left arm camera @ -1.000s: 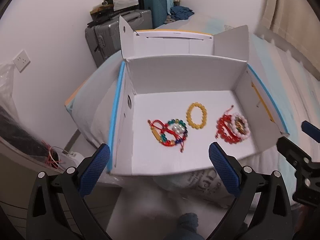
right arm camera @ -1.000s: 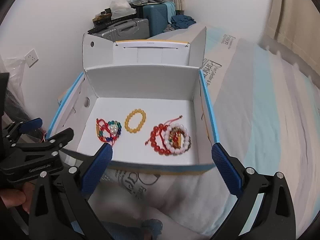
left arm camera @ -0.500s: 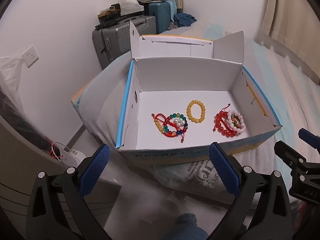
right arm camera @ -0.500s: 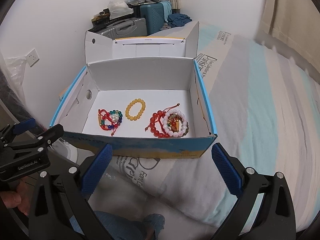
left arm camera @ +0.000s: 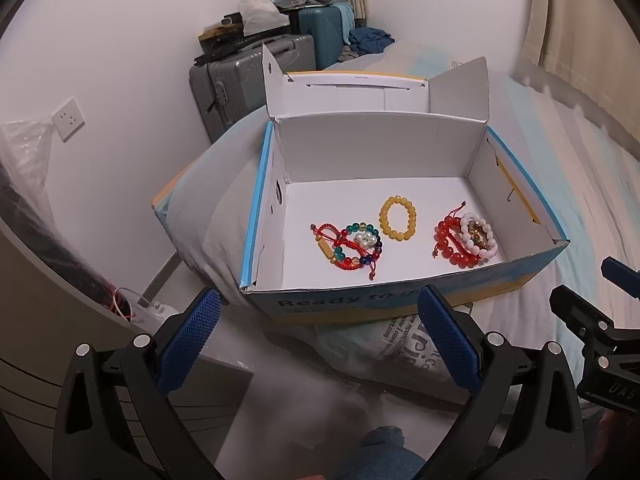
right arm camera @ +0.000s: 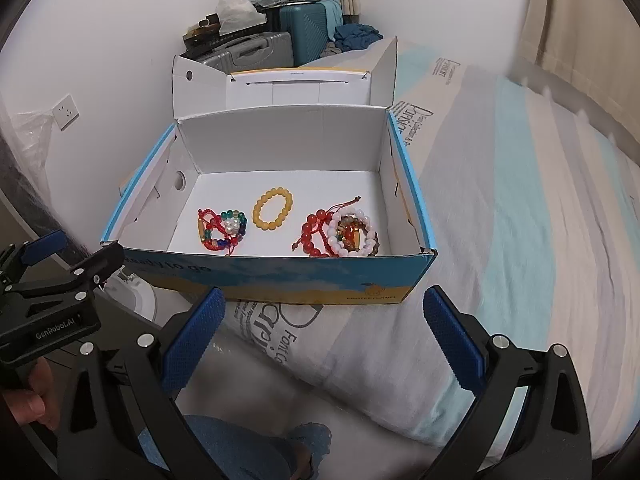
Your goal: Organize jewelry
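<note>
Inside box (right arm camera: 280, 276) on bed (right arm camera: 520, 208): yellow bead bracelet (right arm camera: 272, 209) centre, tangled sets at 9 & 3 o'clock, light/floppy, so pinch a bead run; both grippers, left (left arm camera: 318, 338) & right (right arm camera: 322, 336), spread, empty.

A bed (right arm camera: 500, 208) with a white, grey and pale-blue striped cover carries the load. An open cardboard box (right arm camera: 280, 276) sits directly on it near its edge, partly over a printed plastic bag (right arm camera: 272, 332).
</note>
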Available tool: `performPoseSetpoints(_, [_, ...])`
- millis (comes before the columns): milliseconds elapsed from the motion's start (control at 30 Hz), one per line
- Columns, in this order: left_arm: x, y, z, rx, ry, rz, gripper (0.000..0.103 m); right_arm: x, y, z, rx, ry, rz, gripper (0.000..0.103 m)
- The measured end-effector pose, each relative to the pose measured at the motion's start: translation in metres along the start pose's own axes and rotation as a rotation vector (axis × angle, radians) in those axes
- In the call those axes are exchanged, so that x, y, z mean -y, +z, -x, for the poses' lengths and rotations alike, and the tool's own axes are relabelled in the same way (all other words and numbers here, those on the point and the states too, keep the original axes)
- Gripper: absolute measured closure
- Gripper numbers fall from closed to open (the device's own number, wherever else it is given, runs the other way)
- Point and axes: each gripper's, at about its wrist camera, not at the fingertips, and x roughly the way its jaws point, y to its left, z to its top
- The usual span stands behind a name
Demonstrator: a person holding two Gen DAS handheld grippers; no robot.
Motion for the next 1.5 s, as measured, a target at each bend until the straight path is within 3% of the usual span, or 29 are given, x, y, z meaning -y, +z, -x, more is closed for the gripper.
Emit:
performPoseSetpoints(267, [0.0013,-0.0003,0.0045,0.020,-0.030,0.006,0.006,0.0003,0.0003,-0.0006,0.007,-0.003,-0.008,0.008])
performPoseSetpoints(800, [0.0022,0.0007,0.0019,0.037,0.013,-0.003,0.006,-0.0003,0.0014,-0.0031,-0.001,-0.014,-0.007,0.008])
performPoseSetpoints(1500, [0.0083,0.0041,0.0002,0.029,-0.040,0.015,0.009,0.0016,0.0026,-0.0073,0.005,-0.009,-0.028,0.008])
